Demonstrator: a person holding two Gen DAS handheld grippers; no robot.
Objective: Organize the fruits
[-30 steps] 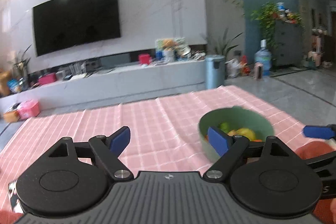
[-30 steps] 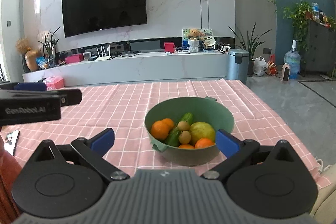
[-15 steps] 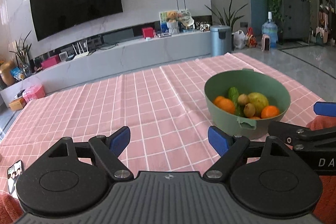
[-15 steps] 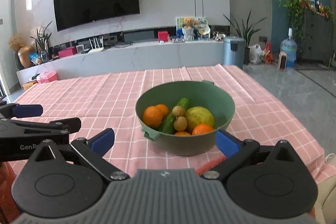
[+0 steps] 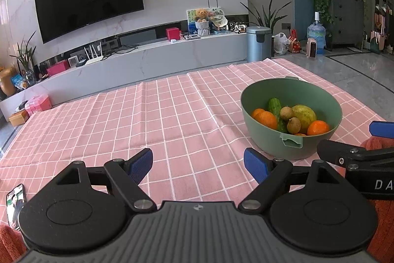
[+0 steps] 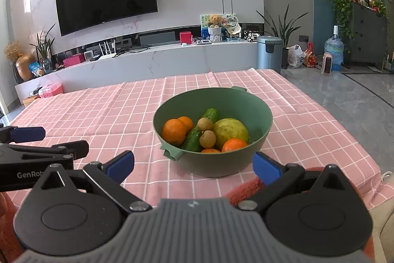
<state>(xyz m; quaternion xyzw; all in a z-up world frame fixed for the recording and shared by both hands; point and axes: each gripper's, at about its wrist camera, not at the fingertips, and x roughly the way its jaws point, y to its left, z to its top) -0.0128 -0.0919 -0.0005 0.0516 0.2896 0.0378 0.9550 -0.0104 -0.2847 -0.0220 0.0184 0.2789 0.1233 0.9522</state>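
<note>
A green bowl (image 6: 261,105) stands on the pink checked tablecloth (image 6: 110,115). It holds oranges (image 6: 174,131), a cucumber (image 6: 194,137), a yellow-green round fruit (image 6: 231,131) and two small brown fruits (image 6: 207,139). The bowl also shows in the left wrist view (image 5: 248,100), at right. My right gripper (image 6: 193,165) is open and empty, just in front of the bowl. My left gripper (image 5: 198,162) is open and empty over bare cloth, left of the bowl.
A phone (image 5: 14,201) lies on the cloth at the near left edge. Beyond the table stand a long white TV cabinet (image 5: 147,58), a blue bin (image 5: 258,43) and a water jug (image 5: 316,35). The table's right edge drops to grey floor.
Both grippers have tilted down and drawn a little nearer the table. The bowl now sits lower and larger in both views. Both stay open.
</note>
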